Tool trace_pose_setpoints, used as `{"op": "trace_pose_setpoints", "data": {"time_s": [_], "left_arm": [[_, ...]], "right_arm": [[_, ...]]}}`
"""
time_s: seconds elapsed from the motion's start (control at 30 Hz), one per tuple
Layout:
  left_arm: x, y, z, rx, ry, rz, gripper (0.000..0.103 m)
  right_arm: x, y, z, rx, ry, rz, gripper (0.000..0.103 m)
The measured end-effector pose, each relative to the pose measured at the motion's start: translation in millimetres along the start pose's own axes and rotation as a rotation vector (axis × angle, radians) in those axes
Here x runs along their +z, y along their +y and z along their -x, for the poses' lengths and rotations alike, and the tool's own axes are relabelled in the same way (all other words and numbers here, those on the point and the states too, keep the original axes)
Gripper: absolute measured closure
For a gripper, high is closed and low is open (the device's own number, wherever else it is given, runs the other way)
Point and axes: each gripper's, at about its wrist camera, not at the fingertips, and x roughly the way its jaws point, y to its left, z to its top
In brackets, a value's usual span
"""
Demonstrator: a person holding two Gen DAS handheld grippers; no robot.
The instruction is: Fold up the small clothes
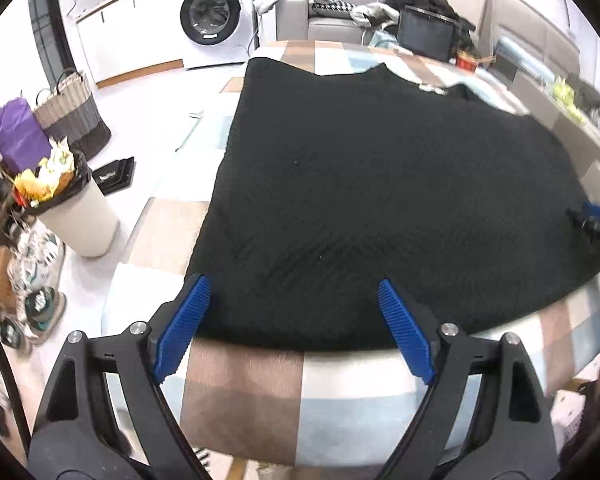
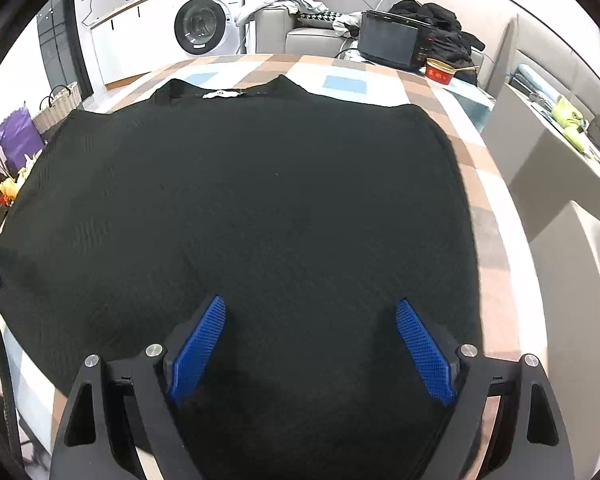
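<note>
A black knit garment [image 1: 380, 184] lies spread flat on a table with a checked cloth [image 1: 244, 392]. It also fills the right wrist view [image 2: 252, 208], with its neckline and white label [image 2: 220, 94] at the far edge. My left gripper [image 1: 294, 286] is open and empty, its blue pads [image 1: 184, 324] just above the garment's near left hem. My right gripper [image 2: 310, 306] is open and empty, above the garment's near right part. The right gripper also shows at the right edge of the left wrist view [image 1: 596, 224].
A bin full of rubbish [image 1: 72, 208] and a woven basket [image 1: 72, 116] stand on the floor to the left. A black appliance [image 2: 396, 42] and a red cup [image 2: 440, 72] stand at the table's far end. A washing machine [image 2: 204, 26] and a sofa [image 2: 316, 36] are behind.
</note>
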Motion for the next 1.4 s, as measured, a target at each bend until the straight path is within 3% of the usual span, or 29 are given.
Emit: {"op": "trace_pose_setpoints", "data": {"time_s": [0.13, 0.27, 0.4, 0.57, 0.8, 0.93, 1.03, 1.2, 1.4], "left_arm": [[-11.6, 19.9, 16.7, -0.043, 0.009, 0.144, 0.019], [-17.0, 38.8, 29.0, -0.096, 0.009, 0.276, 0.027], [-24.8, 54.9, 34.4, -0.192, 0.04, 0.41, 0.03], [-32.3, 56.2, 20.8, -0.205, 0.076, 0.487, 0.03], [-20.2, 34.8, 9.6, -0.148, -0.037, 0.445, 0.031], [-11.6, 24.1, -4.3, -0.122, -0.083, 0.46, 0.072], [-4.8, 24.8, -13.5, -0.151, -0.109, 0.501, 0.084], [5.5, 39.8, -3.1, -0.158, -0.185, 0.516, 0.092], [15.9, 41.4, 4.7, -0.138, -0.221, 0.472, 0.093]], "right_arm": [[-11.0, -4.1, 9.6, -0.007, -0.008, -0.025, 0.014], [-14.6, -4.8, 15.5, 0.004, -0.016, -0.045, 0.014], [-17.5, -3.4, 24.1, 0.025, -0.038, -0.055, 0.014], [-19.9, 1.5, 32.1, 0.052, -0.063, -0.068, 0.014], [-18.0, 18.8, 32.7, 0.101, -0.073, -0.043, 0.014], [-13.5, 28.7, 33.1, 0.125, -0.082, -0.022, 0.014], [-8.9, 33.0, 32.7, 0.133, -0.088, -0.015, 0.014], [-5.8, 34.4, 31.8, 0.128, -0.091, -0.016, 0.014], [-7.0, 23.5, 24.6, 0.118, -0.075, -0.047, 0.014]]}}
